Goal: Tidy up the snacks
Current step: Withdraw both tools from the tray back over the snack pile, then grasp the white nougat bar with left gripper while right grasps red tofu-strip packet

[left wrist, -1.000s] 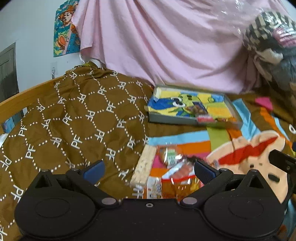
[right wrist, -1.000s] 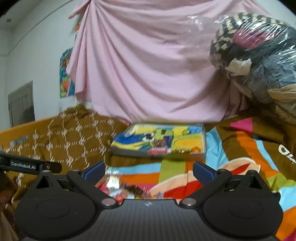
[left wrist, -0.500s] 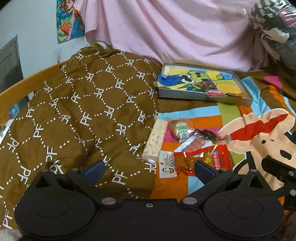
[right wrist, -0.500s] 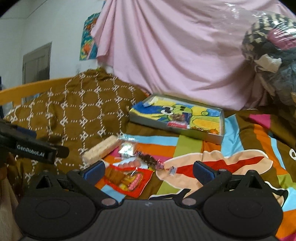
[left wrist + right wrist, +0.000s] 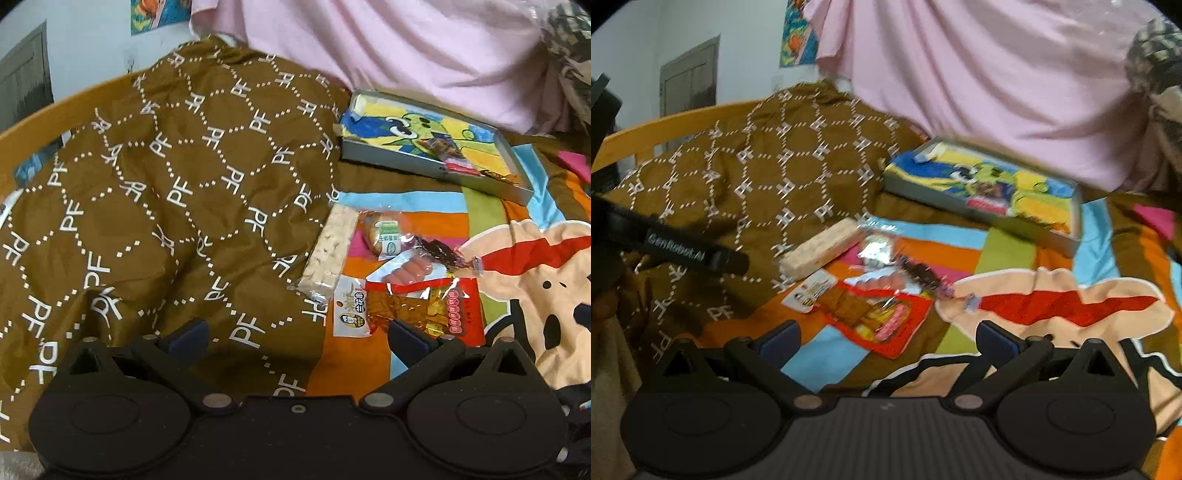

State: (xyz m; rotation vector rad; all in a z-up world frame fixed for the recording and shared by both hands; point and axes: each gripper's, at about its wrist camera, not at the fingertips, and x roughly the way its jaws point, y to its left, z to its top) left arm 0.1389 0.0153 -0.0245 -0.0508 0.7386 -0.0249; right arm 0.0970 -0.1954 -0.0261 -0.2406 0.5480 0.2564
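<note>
Behind everything hung one pink sheet (image 5: 388, 48), over a bed spread with one striped cartoon blanket (image 5: 517, 266) and one brown patterned quilt (image 5: 159, 192). We took the tray (image 5: 402, 166), a shallow grey box with a cartoon lining, as landmark; it lay at the far side of the blanket and already held at least two wrapped snacks. Nearer to us than the tray we counted five loose snacks in one cluster: one pale puffed-rice bar (image 5: 327, 254) beside the quilt, one small bun packet (image 5: 384, 234), one dark twisted candy (image 5: 443, 254), one pink sausage packet (image 5: 410, 269) and one red packet (image 5: 417, 310). We held the left gripper (image 5: 295, 332) and right gripper (image 5: 884, 339) with jaws spread, both empty, short of that cluster.
</note>
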